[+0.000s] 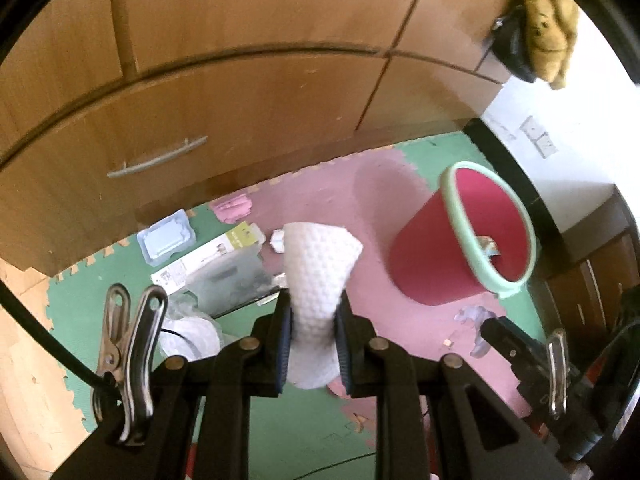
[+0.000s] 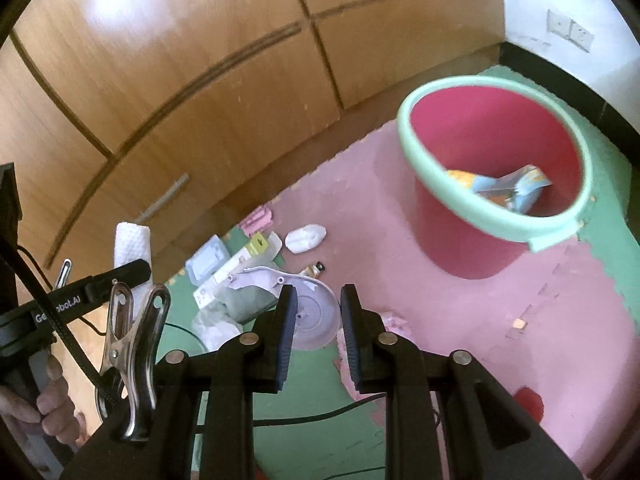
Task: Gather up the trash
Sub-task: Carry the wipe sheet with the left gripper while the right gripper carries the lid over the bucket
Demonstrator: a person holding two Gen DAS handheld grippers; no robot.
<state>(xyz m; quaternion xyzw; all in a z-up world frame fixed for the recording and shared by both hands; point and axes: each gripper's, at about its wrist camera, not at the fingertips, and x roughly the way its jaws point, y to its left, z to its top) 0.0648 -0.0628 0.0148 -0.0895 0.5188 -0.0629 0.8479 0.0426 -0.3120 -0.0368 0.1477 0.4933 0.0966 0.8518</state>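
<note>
We see the wooden cabinet (image 1: 224,92) filling the space beyond both grippers, its drawer handle (image 1: 158,157) up and to the left of the left gripper. Below it, the pink and green foam mat (image 2: 500,320) covers the floor under both tools.

The red bin (image 2: 492,160) with its pale green rim stands upright ahead and to the right of the right gripper. In it we see a crumpled blue and orange wrapper (image 2: 508,188) lying against the inner wall. A clear plastic tray (image 1: 166,238) lies on the mat ahead and to the left of the left gripper; we cannot tell whether it holds anything.

More trash is scattered ahead of the tools: a flat carton (image 1: 208,256) beside that tray, a clear round plastic lid (image 2: 316,312) just beyond the right gripper's fingertips, a white crumpled wad (image 2: 306,238) farther ahead, and pink paper (image 2: 258,218) near the cabinet's foot.

The left gripper (image 1: 314,336) is clamped on a dimpled white paper towel (image 1: 318,272), which stands up between its pads and flares above them, clear of the floor.

The right gripper (image 2: 318,320) has its jaws a narrow gap apart with nothing between them; the lid shows through the gap but lies on the mat below.
</note>
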